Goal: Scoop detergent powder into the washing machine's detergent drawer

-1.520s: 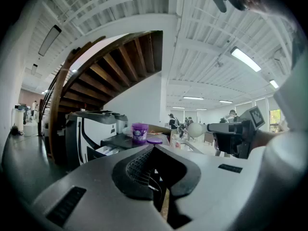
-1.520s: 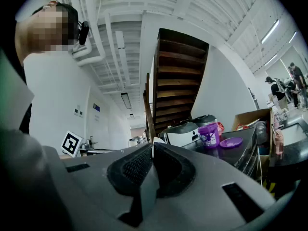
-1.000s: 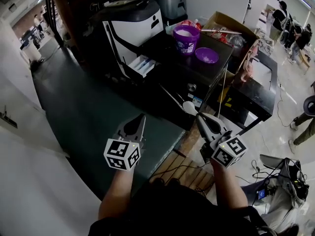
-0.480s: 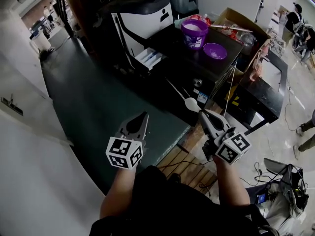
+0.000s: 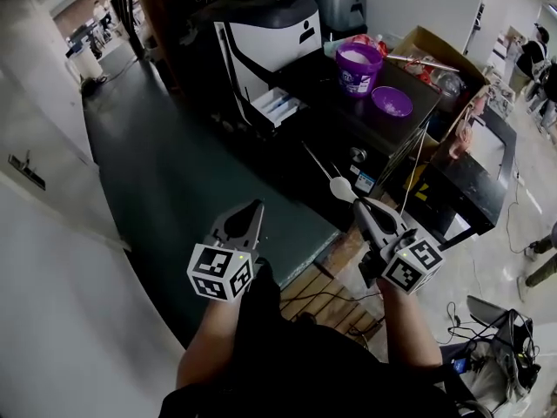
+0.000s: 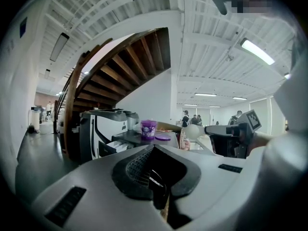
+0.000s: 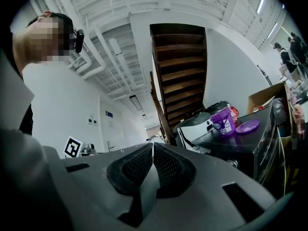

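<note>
Right gripper (image 5: pixel 364 207) is clenched on a white spoon (image 5: pixel 340 189); left gripper (image 5: pixel 249 212) is closed and empty. The purple detergent tub (image 5: pixel 359 66) stands open, well apart from both, with its lid (image 5: pixel 392 103) beside it. The drawer (image 5: pixel 277 107) is pulled out of the washing machine (image 5: pixel 261 33).

Judgement: reach the tub first and keep the spoon bowl level.

The drawer compartments are too small to make out. From its own gripper, the spoon handle shows only as a sliver.

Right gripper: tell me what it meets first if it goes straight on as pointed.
Right gripper, shut on the white spoon, aims up-left: the spoon would probably meet the black stand's front first, with the washing machine's drawer beyond. Depth is unclear; it may pass above.
</note>
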`<action>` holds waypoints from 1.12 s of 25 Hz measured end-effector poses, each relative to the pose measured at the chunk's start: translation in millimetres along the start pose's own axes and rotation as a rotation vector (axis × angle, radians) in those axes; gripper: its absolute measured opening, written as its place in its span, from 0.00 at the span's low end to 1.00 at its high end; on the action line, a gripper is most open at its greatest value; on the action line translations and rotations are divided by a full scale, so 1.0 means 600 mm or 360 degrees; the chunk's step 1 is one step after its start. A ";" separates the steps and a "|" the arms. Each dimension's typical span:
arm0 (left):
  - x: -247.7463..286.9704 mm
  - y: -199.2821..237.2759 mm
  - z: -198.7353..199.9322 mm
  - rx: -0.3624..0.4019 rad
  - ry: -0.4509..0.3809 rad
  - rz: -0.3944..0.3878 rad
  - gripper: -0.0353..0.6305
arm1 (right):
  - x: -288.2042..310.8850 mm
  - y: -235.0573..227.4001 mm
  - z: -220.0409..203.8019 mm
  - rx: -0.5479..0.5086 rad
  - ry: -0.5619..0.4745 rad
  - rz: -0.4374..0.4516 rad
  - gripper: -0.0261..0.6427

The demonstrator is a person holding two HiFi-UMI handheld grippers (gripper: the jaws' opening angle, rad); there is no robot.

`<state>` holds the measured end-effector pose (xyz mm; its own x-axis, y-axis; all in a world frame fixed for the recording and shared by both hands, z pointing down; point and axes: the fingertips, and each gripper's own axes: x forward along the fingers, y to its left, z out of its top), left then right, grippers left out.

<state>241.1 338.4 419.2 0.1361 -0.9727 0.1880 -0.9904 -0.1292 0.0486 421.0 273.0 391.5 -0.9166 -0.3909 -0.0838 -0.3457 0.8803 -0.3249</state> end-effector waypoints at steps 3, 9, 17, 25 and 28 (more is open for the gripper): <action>0.000 0.016 -0.005 -0.0016 0.0002 0.0016 0.06 | 0.019 0.002 -0.001 -0.0007 0.0011 0.0023 0.07; 0.035 0.058 -0.012 -0.0045 0.0010 0.0005 0.06 | 0.063 -0.015 -0.014 -0.0006 0.0031 0.0011 0.07; 0.108 0.122 0.023 0.0002 -0.0034 -0.0043 0.06 | 0.141 -0.064 -0.015 0.0003 0.0034 -0.0028 0.07; 0.176 0.238 0.040 -0.0019 -0.0039 -0.0040 0.06 | 0.271 -0.099 -0.017 -0.0001 0.0090 -0.0034 0.07; 0.201 0.289 0.044 -0.0035 -0.0032 -0.0043 0.06 | 0.326 -0.113 -0.019 0.0002 0.0117 -0.0043 0.07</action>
<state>85.3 193.5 424.5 0.1620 -0.9726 0.1669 -0.9856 -0.1512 0.0751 262.6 139.8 407.6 -0.9192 -0.3937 -0.0054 -0.3704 0.8693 -0.3274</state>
